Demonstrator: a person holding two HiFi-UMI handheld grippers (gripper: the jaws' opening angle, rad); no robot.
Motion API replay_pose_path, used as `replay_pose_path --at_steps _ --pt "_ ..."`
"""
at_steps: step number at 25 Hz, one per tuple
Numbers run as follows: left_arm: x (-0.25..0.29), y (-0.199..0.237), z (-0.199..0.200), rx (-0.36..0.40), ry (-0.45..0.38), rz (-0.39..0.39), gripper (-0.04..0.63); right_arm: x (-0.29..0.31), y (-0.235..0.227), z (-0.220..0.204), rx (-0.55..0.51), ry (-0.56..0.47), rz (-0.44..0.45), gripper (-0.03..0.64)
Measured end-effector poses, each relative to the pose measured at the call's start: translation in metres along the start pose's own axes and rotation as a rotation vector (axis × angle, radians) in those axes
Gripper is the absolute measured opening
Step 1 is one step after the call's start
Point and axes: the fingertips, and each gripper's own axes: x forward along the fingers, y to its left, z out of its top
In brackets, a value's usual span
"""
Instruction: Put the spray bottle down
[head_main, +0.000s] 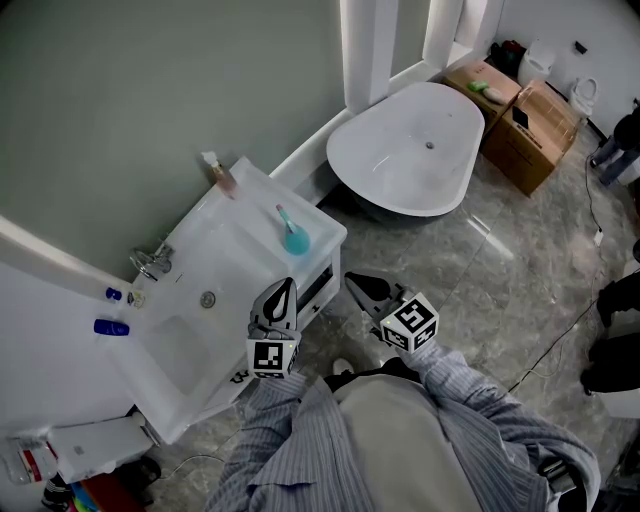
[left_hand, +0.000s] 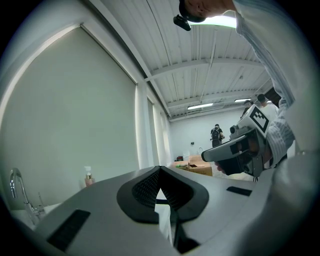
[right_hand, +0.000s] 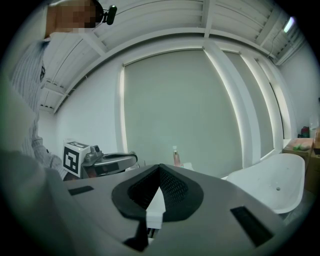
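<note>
Looking down, head view: I saw the teal spray bottle (head_main: 294, 238) standing on the white counter (head_main: 262, 200) beside the basin (head_main: 180, 340), near my left gripper (head_main: 286, 288). Left gripper view: jaws met, empty. Right gripper view: right gripper (right_hand: 159, 169) was likewise closed, holding nothing.

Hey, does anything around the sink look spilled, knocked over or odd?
Nothing stands out. The pump bottle stands upright at the sink back corner, nothing looks spilled, and the left hand-held gripper and right hand-held gripper are both shut, holding nothing.
</note>
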Motion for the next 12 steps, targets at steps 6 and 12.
replay_pose_path --at_steps 6,12 --pt "-0.0019 -0.0049 -0.0008 -0.003 0.004 0.0 0.0 -0.0039 0.0001 -0.0047 0.01 0.004 0.002 0.015" --pt "-0.0008 -0.0074 -0.0061 0.002 0.009 0.003 0.0 -0.0063 -0.0026 -0.0059 0.012 0.006 0.004 0.015"
